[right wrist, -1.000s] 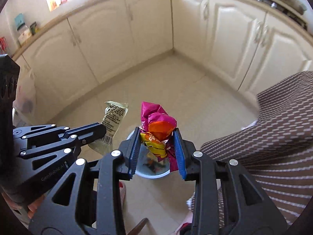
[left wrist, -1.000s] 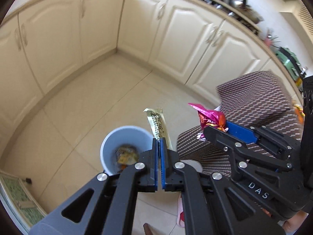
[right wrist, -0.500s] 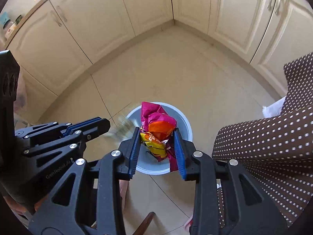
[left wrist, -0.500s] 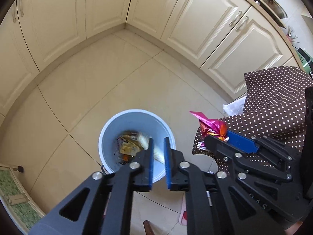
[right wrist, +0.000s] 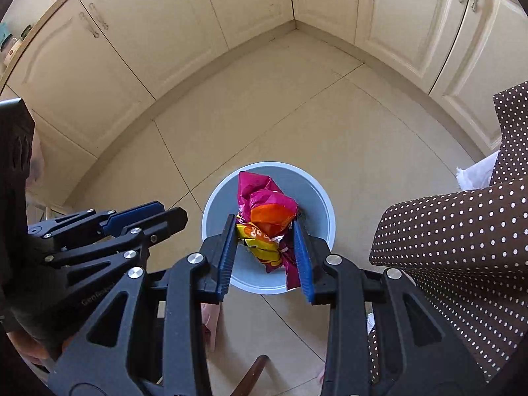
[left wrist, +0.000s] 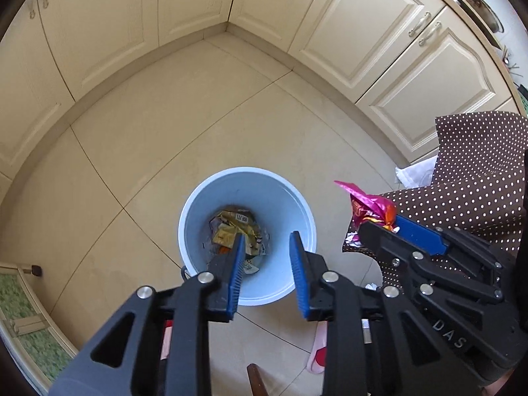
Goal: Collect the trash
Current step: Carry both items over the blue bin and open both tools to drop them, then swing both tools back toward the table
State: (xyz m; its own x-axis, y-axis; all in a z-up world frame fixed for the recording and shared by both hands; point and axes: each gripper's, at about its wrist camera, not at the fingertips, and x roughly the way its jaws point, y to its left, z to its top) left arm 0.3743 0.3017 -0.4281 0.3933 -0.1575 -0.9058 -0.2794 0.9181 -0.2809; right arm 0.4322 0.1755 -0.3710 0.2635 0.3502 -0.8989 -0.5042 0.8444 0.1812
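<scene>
Over the bin (left wrist: pixel 247 236) on the floor (left wrist: pixel 184 138), the left tongs (left wrist: pixel 267 247) are opening with nothing between them, above wrappers (left wrist: pixel 236 227) lying inside, while the right tongs (right wrist: pixel 265 231) clamp a pink bag (right wrist: pixel 264 208).

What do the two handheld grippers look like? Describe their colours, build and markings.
Both the left gripper and the right gripper are matte black linkage frames with triangular cut-outs and round silver pivot bolts. Each finger carries a ribbed blue pad. Pale lettering reading DAS marks the right gripper's side in the left wrist view. No cables show.
</scene>
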